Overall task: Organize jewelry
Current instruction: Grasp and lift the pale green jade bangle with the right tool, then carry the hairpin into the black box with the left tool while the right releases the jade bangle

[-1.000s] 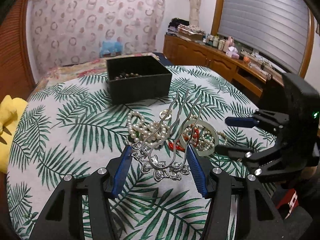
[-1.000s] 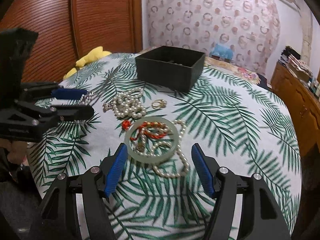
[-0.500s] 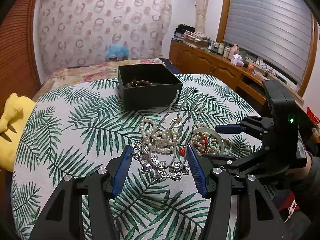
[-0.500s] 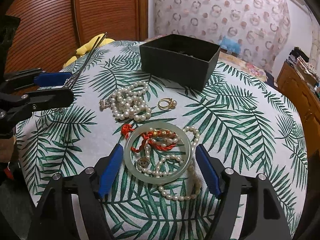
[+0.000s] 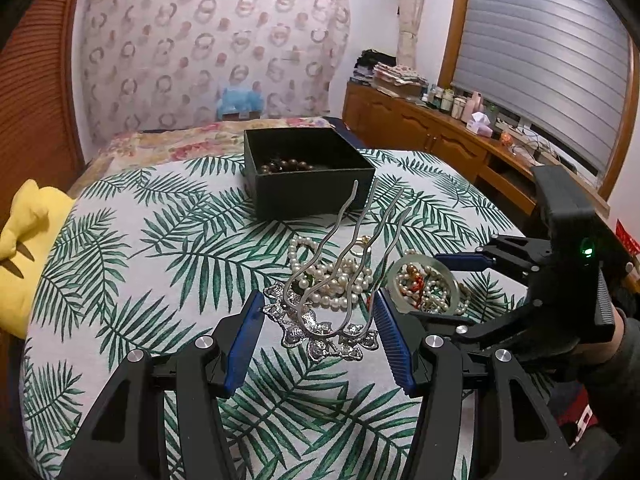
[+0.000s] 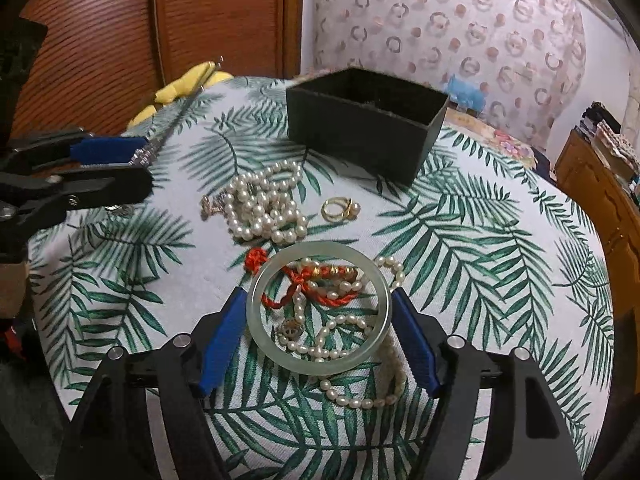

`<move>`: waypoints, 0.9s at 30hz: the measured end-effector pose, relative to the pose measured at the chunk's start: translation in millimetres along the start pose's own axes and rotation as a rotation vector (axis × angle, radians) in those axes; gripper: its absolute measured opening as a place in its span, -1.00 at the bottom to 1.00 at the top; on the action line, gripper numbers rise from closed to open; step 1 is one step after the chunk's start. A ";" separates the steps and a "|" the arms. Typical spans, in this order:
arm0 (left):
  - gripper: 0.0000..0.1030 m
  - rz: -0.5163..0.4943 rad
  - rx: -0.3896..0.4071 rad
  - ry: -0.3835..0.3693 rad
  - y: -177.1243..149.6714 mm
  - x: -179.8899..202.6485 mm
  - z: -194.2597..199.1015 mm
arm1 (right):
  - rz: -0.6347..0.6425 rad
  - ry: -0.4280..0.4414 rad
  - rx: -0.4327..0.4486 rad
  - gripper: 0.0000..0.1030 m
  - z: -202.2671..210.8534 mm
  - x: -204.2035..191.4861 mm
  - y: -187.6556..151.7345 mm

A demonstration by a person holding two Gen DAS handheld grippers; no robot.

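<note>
Bangle (image 6: 316, 365), pale green, lies flat on the worktop (image 6: 480, 280) in front of the box (image 6: 360, 140), with a red cord (image 6: 304, 280) and a pearl strand (image 6: 352, 400) tangled inside and under its ring. The right gripper (image 6: 318, 298) straddles it, fingers apart with one pad at each side of the rim; they have just been closing on it but do not visibly press it yet. The left gripper (image 5: 318, 300) is clamped on the ornate head of a silver comb (image 5: 320, 340), its prongs pointing up and away, held clear of the cloth. A heap of pearls (image 6: 264, 208) and a gold ring (image 6: 340, 210) lie loose between the bangle and the box, which already holds dark beads (image 5: 286, 167). The step in hand looks like a grasp of the bangle, with the comb waiting to be boxed. Next, the right fingers probably need to close squarely across the rim and lift slowly, since the smooth bangle may slip and the cord and strand may ride up with it. The comb then needs carrying over the box rim, prongs kept clear of the wall.
</note>
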State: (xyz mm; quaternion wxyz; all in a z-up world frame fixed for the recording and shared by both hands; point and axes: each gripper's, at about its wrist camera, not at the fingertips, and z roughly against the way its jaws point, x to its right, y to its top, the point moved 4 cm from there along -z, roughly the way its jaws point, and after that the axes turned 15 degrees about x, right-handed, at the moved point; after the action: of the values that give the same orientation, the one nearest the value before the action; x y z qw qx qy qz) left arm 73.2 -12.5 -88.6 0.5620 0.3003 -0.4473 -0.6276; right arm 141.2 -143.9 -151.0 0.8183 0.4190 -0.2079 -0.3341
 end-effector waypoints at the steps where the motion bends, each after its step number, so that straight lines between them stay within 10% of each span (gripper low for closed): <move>1: 0.04 0.001 0.001 0.001 0.7 -0.4 -0.2 | -0.006 0.000 0.014 0.45 3.5 1.0 2.6; 27: 0.04 -0.042 0.049 0.017 70.1 -19.3 -48.7 | 0.038 -0.069 0.180 0.45 0.7 51.6 94.8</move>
State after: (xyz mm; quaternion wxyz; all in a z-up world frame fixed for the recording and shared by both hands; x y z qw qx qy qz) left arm 150.4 -2.3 -48.4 0.5449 0.3287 -0.4514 -0.6255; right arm 211.8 -141.2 -69.3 0.7760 0.4750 -0.2728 -0.3128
